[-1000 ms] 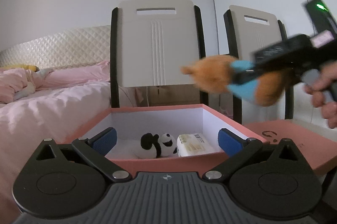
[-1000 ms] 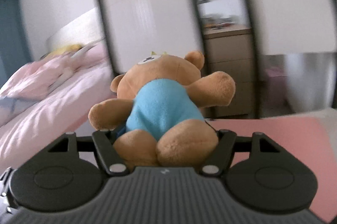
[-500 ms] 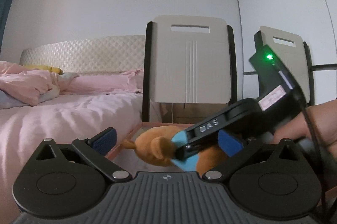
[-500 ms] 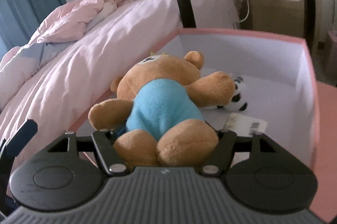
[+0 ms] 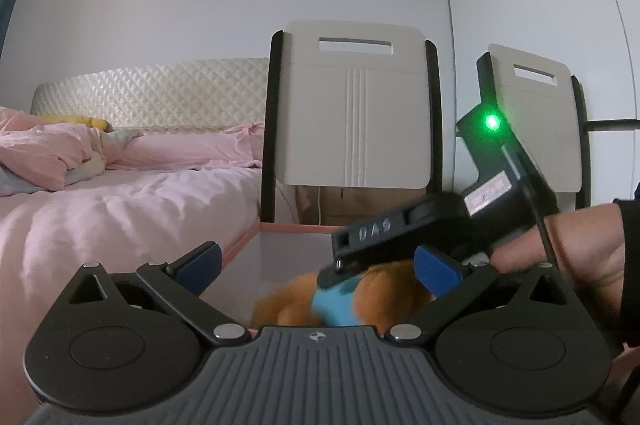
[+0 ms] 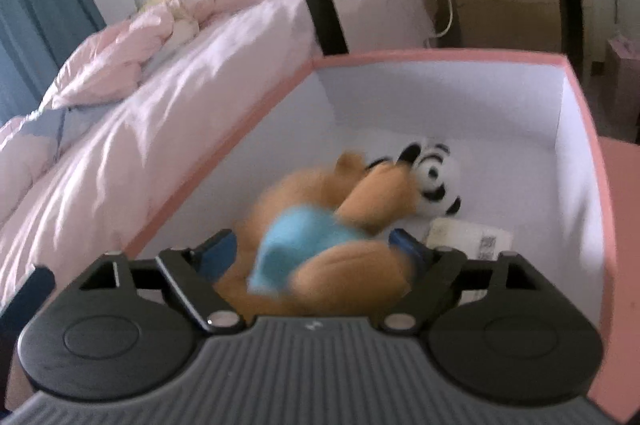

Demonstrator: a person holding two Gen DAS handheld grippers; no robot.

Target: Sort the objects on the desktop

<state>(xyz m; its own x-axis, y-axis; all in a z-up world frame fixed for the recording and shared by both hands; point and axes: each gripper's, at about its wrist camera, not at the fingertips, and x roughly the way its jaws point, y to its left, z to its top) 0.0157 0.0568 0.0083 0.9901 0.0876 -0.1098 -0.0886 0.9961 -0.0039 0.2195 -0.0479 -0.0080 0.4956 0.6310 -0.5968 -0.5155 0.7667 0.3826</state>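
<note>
A brown teddy bear in a blue shirt [image 6: 316,229] is blurred, dropping from between the spread fingers of my right gripper [image 6: 316,249] into the pink box [image 6: 440,56] with white walls. The right gripper is open. A small panda plush [image 6: 434,185] and a white packet [image 6: 468,235] lie on the box floor beyond the bear. In the left wrist view the bear [image 5: 344,299] shows under the right gripper body [image 5: 404,233], inside the box [image 5: 296,227]. My left gripper [image 5: 318,267] is open and empty, held at the box's near side.
A bed with pink bedding [image 5: 120,193] lies left of the box. Two white chairs [image 5: 354,113] with black frames stand behind it, against a white wall. A pink lid or surface [image 6: 624,205] sits right of the box. A hand [image 5: 560,249] holds the right gripper.
The right gripper carried the bear over and down into the box, then opened; the bear now slips out, blurred. The left gripper tilted up and stays open.
</note>
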